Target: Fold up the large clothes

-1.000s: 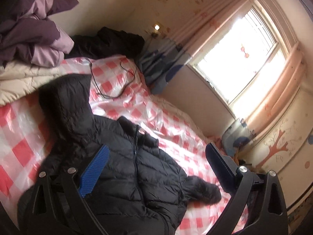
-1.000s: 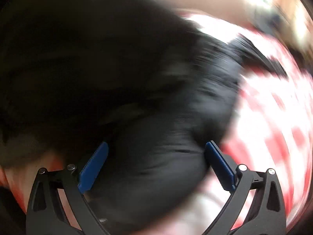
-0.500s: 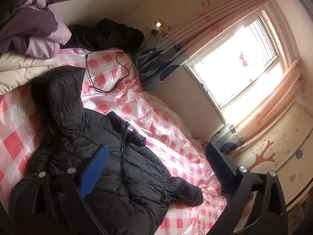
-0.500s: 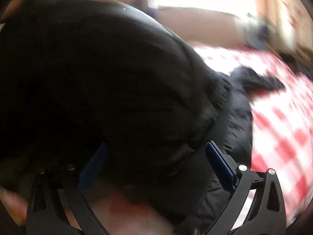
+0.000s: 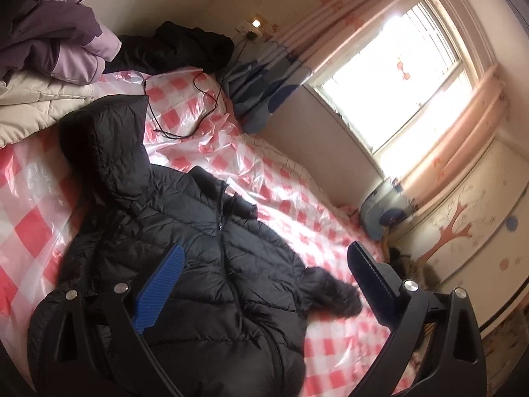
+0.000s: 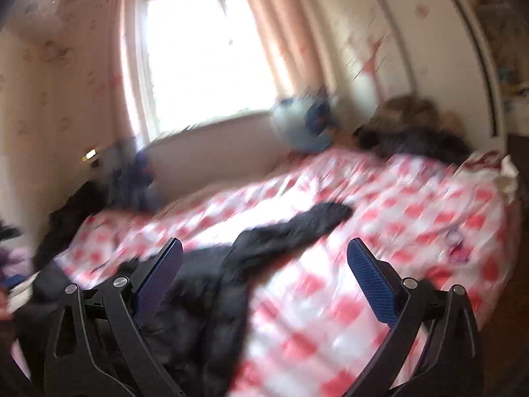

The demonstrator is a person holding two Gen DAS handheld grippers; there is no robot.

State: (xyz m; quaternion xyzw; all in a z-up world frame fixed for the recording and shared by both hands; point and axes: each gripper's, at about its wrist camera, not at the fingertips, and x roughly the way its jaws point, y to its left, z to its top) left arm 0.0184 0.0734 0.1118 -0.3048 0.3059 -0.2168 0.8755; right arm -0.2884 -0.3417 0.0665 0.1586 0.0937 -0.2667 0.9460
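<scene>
Checked bed [image 5: 291,205]: one black puffer jacket [image 5: 205,264], two grippers spread, empty.

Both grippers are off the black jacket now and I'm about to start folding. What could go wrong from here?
1. The plastic checked sheet looks loose and wrinkled; dragging the jacket could bunch it up underneath.
2. A thin black cable lies beside the hood; folding the hood back might snag it.
3. The far sleeve sticks out sideways, so a body fold may trap it crooked. Both the left gripper and the right gripper are open and empty.
</scene>
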